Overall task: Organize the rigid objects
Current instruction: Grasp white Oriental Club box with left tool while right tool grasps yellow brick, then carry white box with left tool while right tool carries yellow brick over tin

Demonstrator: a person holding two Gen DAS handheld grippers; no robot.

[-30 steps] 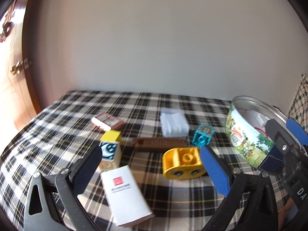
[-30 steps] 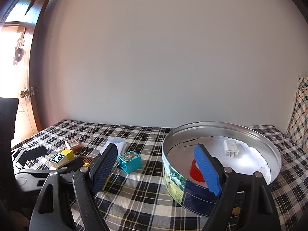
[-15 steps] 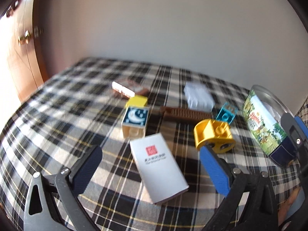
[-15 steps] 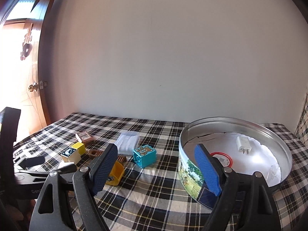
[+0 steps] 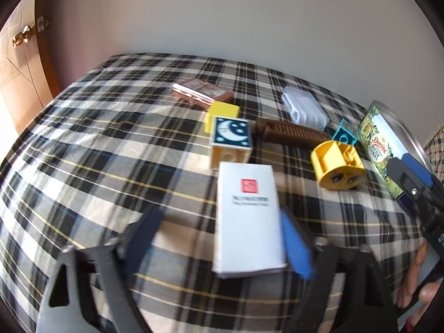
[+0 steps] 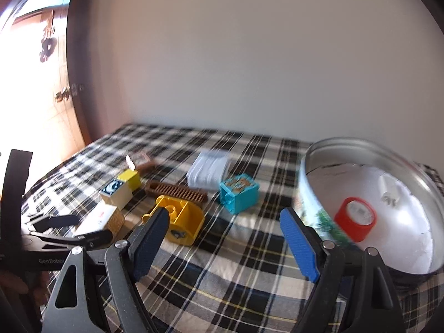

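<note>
The left gripper [image 5: 222, 238], jaws just closing, straddles the white box [image 5: 248, 216] at lower centre, its left pad not touching. The right gripper [image 6: 224, 241] stands open above the checked cloth [image 6: 244, 252], empty.

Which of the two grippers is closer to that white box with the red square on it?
Left. The left gripper has the white box between its fingers; the right gripper hangs off to the side, nearer the round tin.

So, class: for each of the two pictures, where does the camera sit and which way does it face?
Left wrist: on the left gripper, tilted down at the white box; a hand shows.
Right wrist: on the right gripper, facing across the plaid cloth to the tin.
Shared: yellow toy, tin, left gripper.
</note>
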